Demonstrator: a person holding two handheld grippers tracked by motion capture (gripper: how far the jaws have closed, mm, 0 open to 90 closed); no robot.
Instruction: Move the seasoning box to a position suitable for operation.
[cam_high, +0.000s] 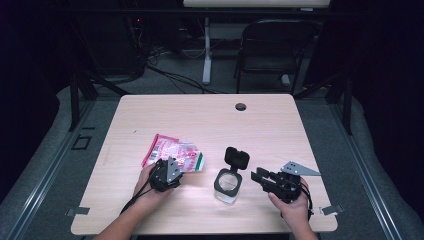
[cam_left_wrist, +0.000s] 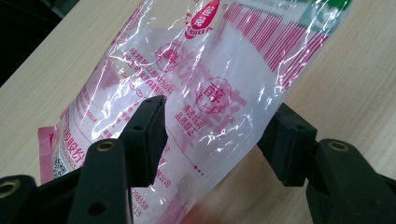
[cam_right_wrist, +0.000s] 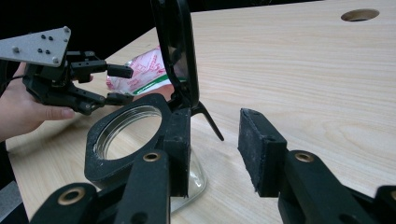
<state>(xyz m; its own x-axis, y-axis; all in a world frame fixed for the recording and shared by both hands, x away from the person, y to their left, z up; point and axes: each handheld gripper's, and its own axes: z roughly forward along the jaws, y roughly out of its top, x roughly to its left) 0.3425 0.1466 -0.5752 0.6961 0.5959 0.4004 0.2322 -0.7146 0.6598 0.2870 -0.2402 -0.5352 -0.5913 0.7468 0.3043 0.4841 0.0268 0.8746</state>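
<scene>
A clear plastic bag (cam_high: 172, 151) printed in pink and white, with white contents, lies on the wooden table (cam_high: 200, 120) left of centre. My left gripper (cam_high: 176, 164) sits at the bag's near end. In the left gripper view its jaws (cam_left_wrist: 218, 106) stand apart astride the bag (cam_left_wrist: 210, 70), not pinching it. A glass jar (cam_high: 228, 186) with a black collar stands near the front, its hinged black lid (cam_high: 233, 157) flipped up. My right gripper (cam_high: 254, 176) is just right of the jar, open. Its gap (cam_right_wrist: 214, 116) is empty, with the jar's rim (cam_right_wrist: 100, 158) behind its left jaw.
A round cable hole (cam_high: 241, 106) sits near the table's far edge. A dark chair (cam_high: 275, 45) and a desk leg stand on the floor beyond the table. The table's front edge runs close to both hands.
</scene>
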